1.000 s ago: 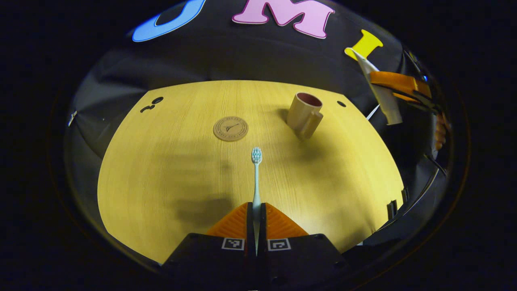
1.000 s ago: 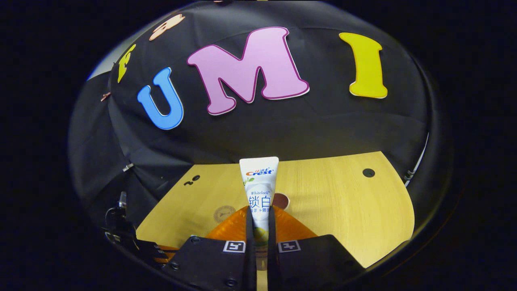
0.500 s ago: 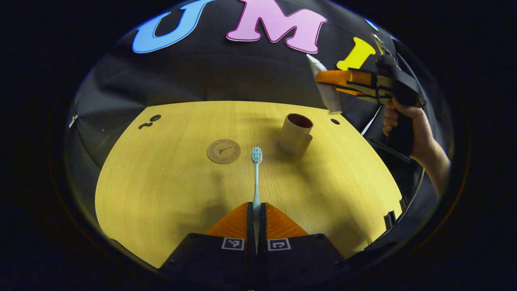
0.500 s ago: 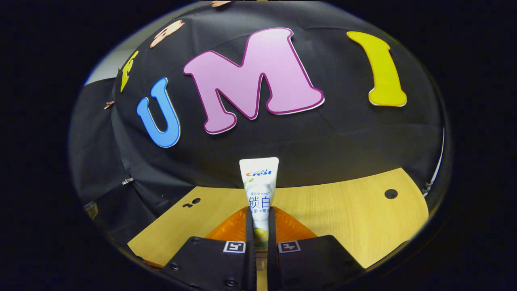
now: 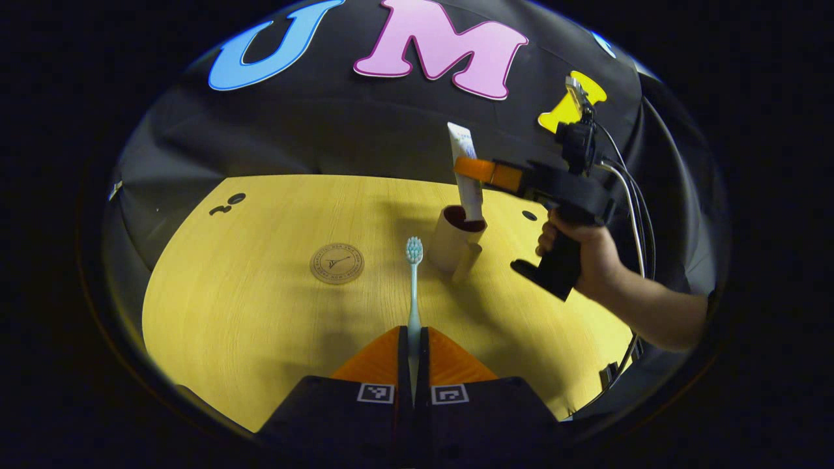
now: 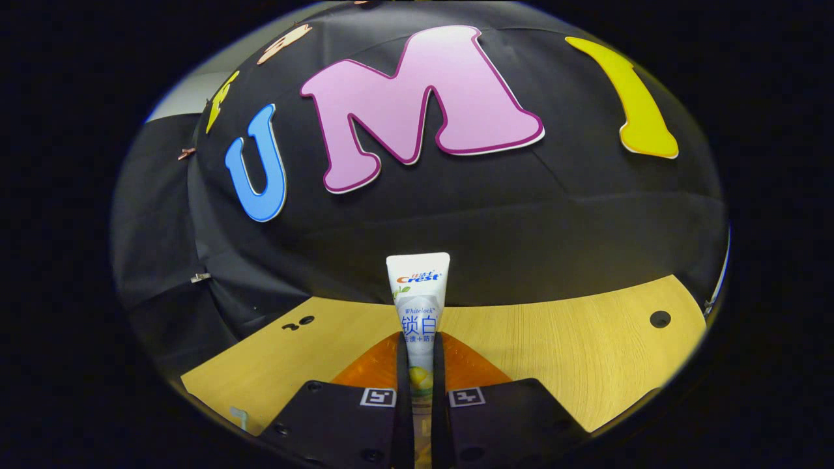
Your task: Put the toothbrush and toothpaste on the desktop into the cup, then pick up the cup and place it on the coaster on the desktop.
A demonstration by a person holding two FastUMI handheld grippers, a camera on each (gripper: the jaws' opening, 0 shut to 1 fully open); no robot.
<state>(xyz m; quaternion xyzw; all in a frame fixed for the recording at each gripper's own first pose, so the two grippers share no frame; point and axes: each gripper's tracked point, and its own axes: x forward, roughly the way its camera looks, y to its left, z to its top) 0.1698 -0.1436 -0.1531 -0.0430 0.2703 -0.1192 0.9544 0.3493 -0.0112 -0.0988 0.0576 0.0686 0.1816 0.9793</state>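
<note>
left gripper view, near to far: left gripper (image 5: 413,345) at 6 o'clock, fingers clamped on toothbrush (image 5: 413,286), bristles toward 12 above desktop (image 5: 247,326). coaster (image 5: 337,263) flat at 10 o'clock of the bristles. cup (image 5: 456,244) at 2 o'clock, upright, handle nearest. toothpaste (image 5: 466,170) upright, lower end inside cup mouth, pinched by right gripper (image 5: 470,169), held in hand (image 5: 583,257) at 3 o'clock.

right gripper view: fingers gripping toothpaste at 6 o'clock.
</note>
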